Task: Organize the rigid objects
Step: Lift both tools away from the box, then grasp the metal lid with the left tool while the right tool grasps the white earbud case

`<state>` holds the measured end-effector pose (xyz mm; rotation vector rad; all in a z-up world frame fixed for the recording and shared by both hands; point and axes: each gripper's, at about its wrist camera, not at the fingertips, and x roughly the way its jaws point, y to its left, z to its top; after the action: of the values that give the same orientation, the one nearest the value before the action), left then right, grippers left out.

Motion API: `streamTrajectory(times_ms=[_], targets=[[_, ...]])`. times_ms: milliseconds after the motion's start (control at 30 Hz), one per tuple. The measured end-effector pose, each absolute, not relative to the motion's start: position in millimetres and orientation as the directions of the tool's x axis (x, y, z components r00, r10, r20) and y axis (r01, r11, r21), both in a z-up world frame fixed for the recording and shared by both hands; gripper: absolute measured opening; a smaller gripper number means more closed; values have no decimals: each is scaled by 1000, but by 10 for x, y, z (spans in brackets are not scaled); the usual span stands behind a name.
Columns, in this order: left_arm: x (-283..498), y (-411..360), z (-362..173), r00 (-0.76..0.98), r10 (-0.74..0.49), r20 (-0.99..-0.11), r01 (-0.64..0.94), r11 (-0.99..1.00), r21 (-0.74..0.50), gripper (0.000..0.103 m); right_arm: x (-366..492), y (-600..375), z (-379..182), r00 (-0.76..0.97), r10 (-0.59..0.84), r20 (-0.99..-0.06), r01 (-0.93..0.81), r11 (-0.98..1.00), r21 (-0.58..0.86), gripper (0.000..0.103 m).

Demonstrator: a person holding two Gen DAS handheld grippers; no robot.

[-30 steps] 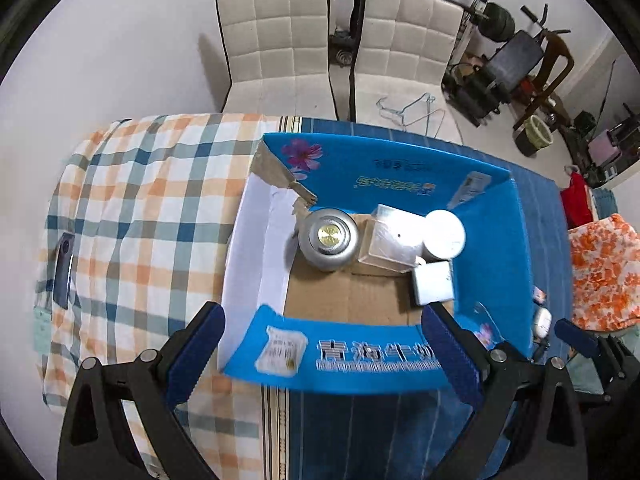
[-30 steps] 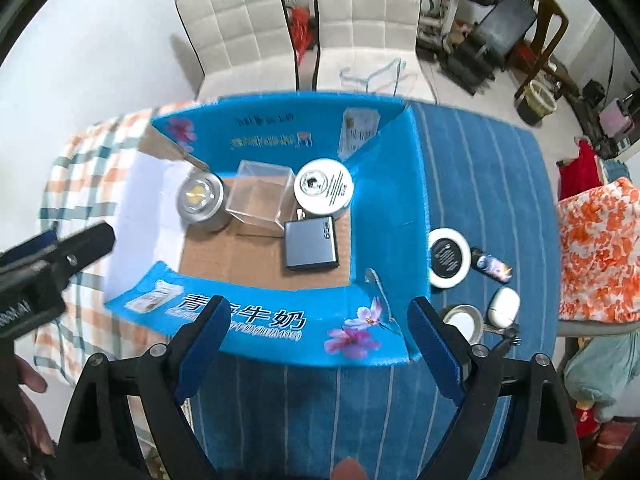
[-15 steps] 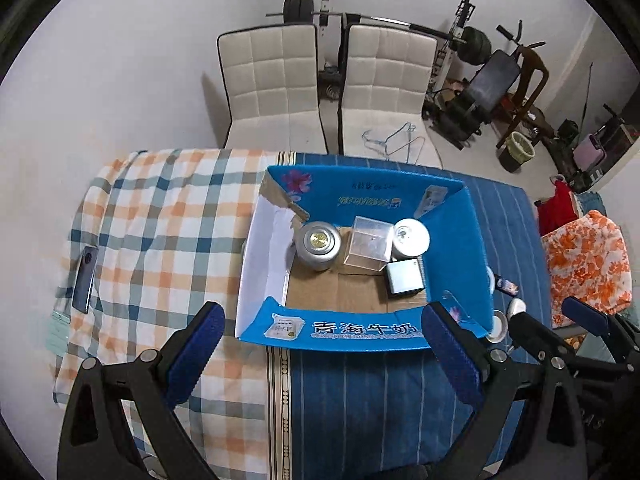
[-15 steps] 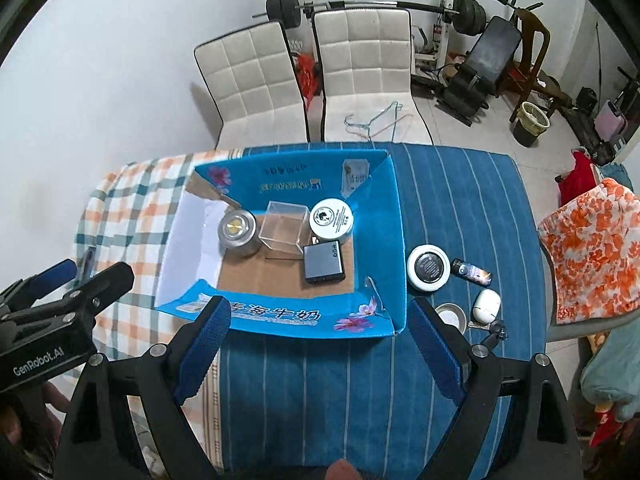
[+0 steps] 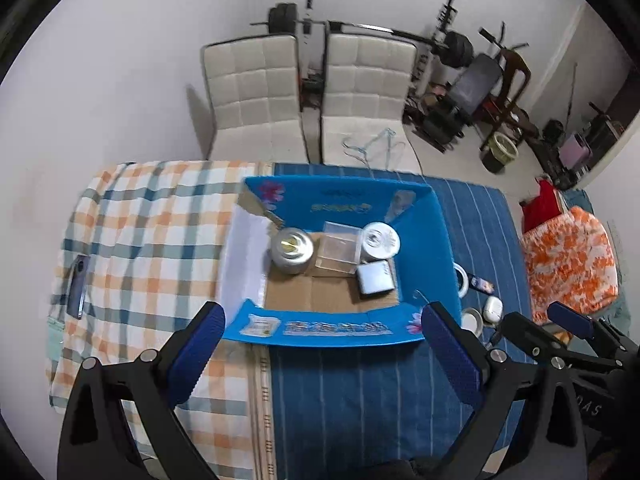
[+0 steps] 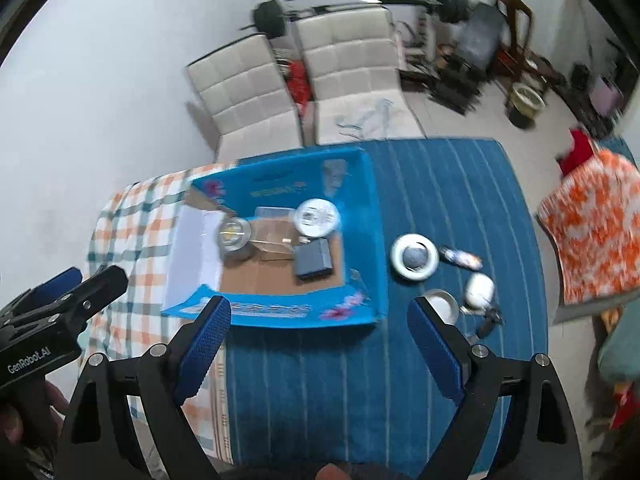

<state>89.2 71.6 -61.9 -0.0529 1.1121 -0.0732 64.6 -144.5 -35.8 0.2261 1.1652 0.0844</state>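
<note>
Blue box (image 6: 280, 312) is lying just ahead of both tongs, four items inside. Left tongs (image 5: 320, 344) and right tongs (image 6: 316, 338) are being held wide open, empty. Loose white disc (image 6: 414, 258), ahead-right of right tongs, should be approached squarely from above.

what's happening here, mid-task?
A person holds both grippers open and empty above the table. The left gripper and right gripper hover over the blue cardboard box, which already holds four items. A round white-rimmed tin and a white earbud case sit outside on the blue striped cloth.
</note>
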Motion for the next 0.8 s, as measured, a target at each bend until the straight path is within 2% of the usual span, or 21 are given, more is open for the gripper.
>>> streamTrajectory(times_ms=[233,467,600,800], targets=[[1093,-260,-986,385,-185,-904,184,975,-121,101,562,-2663,-978,303,84,-949,308,934,181,92],[1157,-1513,-1639,252,-199,-947,341,934,-106,101,325,-3730,-1555,216,65,-974,466,870,161,92],[1161,-1899,-1989,248,-138,-959,345,938,-46,101,393,-4149,-1956,168,109,-980,496,850,180,92],[1178,-2221,-2496,160,-102,-982,298,953,-50,101,592,-4322,-2247,145,108,-984,452,877,163,91]])
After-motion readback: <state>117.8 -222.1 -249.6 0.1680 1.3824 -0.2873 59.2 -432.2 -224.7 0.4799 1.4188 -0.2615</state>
